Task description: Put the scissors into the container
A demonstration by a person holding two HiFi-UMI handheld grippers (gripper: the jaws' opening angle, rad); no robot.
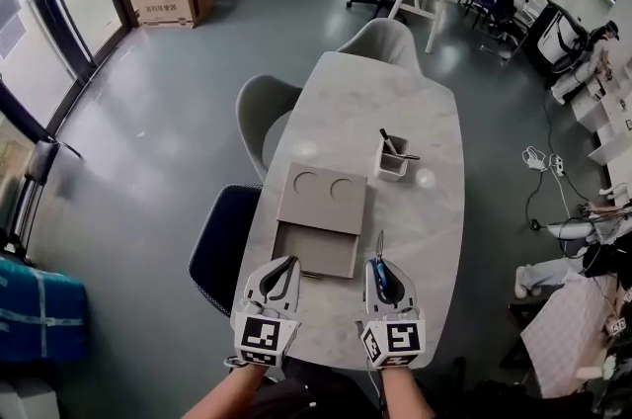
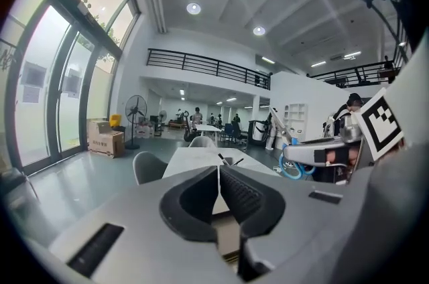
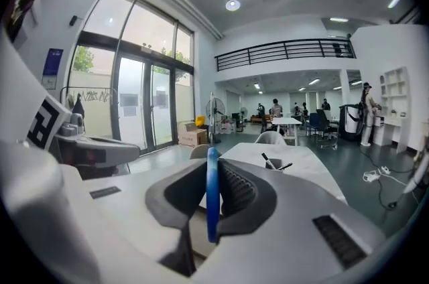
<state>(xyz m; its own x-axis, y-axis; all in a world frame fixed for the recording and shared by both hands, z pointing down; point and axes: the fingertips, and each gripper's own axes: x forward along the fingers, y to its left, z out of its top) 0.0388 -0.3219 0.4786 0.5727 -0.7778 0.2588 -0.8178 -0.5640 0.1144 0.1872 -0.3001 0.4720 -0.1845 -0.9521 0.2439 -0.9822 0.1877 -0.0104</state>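
The right gripper (image 1: 381,265) pinches the scissors (image 3: 212,199) by their blue handle. The left gripper (image 2: 219,192) has its jaws pressed together, with nothing between them.

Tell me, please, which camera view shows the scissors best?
The head view: it shows the scissors from above, with the blue handle in the right claw and the blades sticking out ahead. The right gripper view shows only the handle, edge-on between the jaws. The left gripper view shows just a blue loop at its right.
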